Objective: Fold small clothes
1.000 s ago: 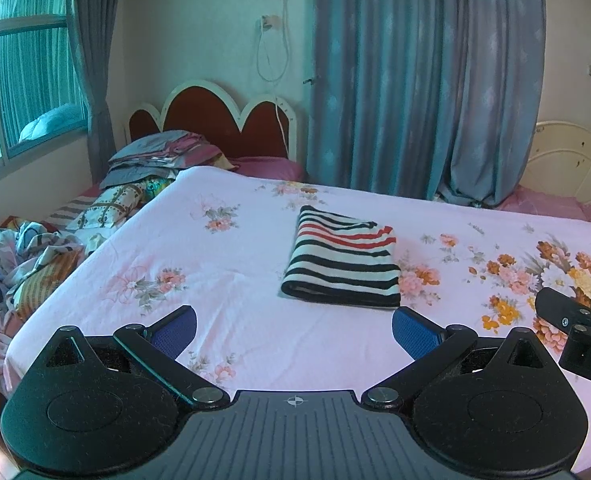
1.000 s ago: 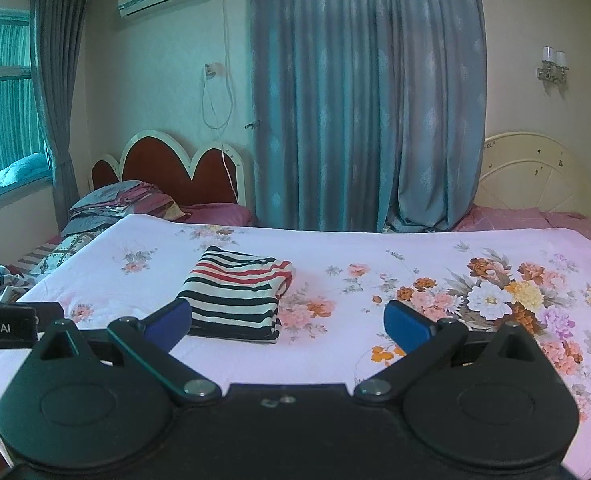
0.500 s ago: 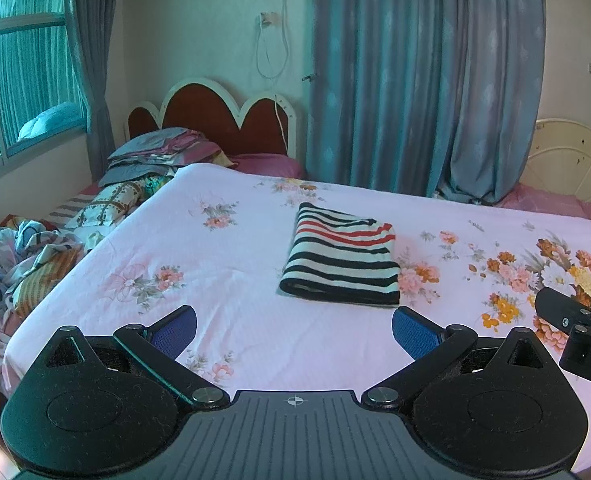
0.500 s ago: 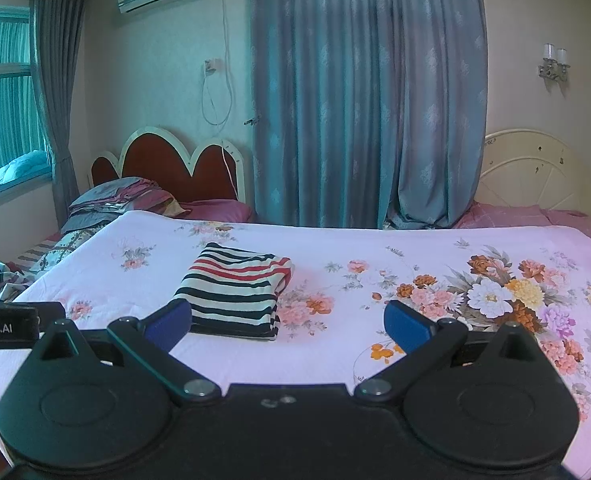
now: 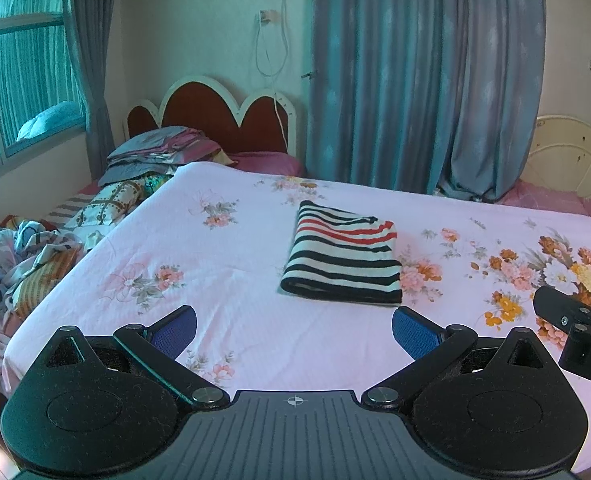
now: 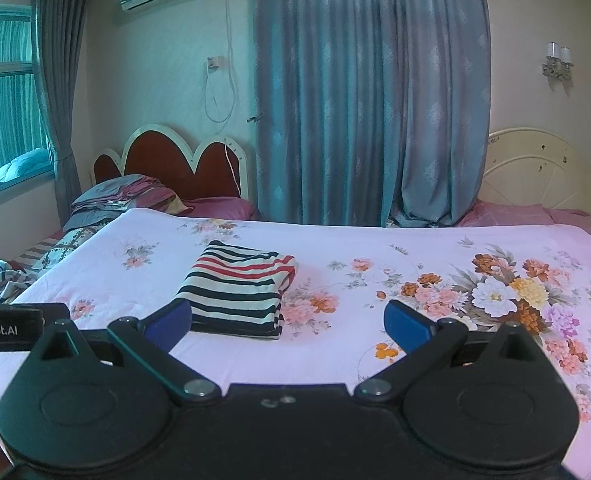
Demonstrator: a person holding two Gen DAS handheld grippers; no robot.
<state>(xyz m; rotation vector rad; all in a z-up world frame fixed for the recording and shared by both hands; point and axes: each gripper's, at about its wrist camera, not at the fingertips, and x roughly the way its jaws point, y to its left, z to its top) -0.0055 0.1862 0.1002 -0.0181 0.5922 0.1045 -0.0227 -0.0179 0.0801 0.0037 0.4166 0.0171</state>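
Note:
A folded striped garment [image 5: 341, 254] [image 6: 237, 288], black and white with red bands, lies flat on the pink floral bedsheet [image 5: 223, 264] [image 6: 415, 248]. My left gripper [image 5: 293, 330] hovers open above the near edge of the bed, short of the garment, nothing between its blue pads. Just as wide open and empty is my right gripper [image 6: 285, 326], with the garment ahead and slightly left of its left pad. The right gripper's body [image 5: 575, 328] shows at the right edge of the left wrist view; the left gripper's body [image 6: 7, 326] shows at the left edge of the right wrist view.
A heap of loose clothes [image 5: 11, 264] lies off the bed's left side. Stacked bedding [image 5: 155, 152] sits by the red headboard [image 5: 215, 116]. Blue curtains [image 6: 367, 112] hang behind the bed, and a cream headboard [image 6: 535, 172] stands at the far right.
Both grippers have drifted back and up slightly, so the garment sits a little lower in the views. Neither gripper's opening has changed.

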